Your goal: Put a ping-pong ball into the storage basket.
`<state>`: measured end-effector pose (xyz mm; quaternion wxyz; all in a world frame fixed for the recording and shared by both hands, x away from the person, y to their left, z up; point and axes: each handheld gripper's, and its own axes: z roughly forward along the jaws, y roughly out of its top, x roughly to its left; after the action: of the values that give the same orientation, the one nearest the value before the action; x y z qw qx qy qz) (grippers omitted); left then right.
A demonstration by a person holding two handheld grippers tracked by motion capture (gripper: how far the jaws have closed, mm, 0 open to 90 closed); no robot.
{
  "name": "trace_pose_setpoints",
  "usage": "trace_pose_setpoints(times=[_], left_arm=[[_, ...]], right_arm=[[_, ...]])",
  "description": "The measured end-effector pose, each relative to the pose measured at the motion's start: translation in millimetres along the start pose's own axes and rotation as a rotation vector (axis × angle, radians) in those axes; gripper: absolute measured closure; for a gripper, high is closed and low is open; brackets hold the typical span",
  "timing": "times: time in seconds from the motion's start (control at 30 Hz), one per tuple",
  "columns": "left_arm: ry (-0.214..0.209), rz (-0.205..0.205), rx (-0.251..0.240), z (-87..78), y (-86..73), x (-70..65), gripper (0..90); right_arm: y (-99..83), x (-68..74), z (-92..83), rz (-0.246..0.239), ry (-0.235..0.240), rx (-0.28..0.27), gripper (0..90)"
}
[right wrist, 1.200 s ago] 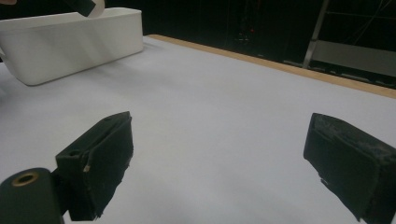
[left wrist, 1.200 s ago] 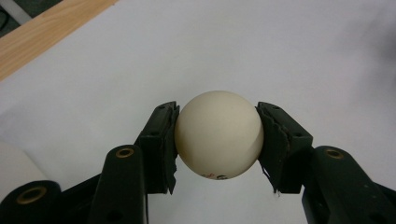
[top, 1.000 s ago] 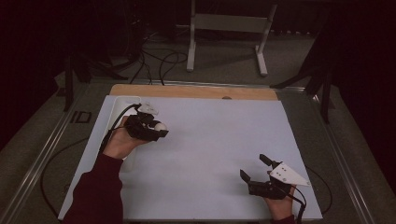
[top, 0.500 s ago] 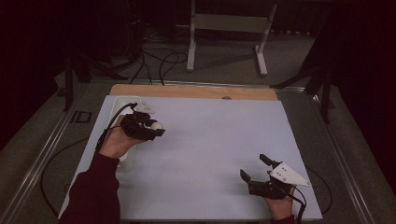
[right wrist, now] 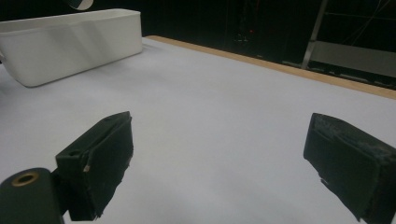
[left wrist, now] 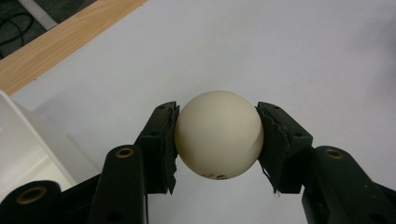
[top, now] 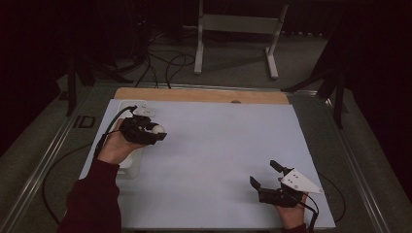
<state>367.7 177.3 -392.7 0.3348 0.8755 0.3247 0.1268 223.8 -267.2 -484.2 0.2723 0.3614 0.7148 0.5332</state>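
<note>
The left gripper (top: 156, 131) had its fingers (left wrist: 159, 140) clamped on the white ball (left wrist: 219, 134), held above the desk (top: 218, 145) beside the white bin (top: 130, 165). The right gripper (top: 266, 175) rested, fingers wide apart.

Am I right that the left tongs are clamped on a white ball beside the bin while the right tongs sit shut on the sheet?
Not quite. The right tongs are open, jaws wide apart with nothing between them, as the right gripper view shows. The rest holds: the left tongs are clamped on the white ball, beside the bin.
</note>
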Motion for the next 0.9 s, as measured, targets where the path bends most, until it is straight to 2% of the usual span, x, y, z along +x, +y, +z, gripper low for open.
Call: trace_pose_setpoints(times=[0.9], left_arm=[[0.035, -0.015, -0.012, -11.5, -7.3, 10.9, 51.3]], right_arm=[[0.1, 0.1, -0.3, 0.0, -0.002, -0.002, 8.1]])
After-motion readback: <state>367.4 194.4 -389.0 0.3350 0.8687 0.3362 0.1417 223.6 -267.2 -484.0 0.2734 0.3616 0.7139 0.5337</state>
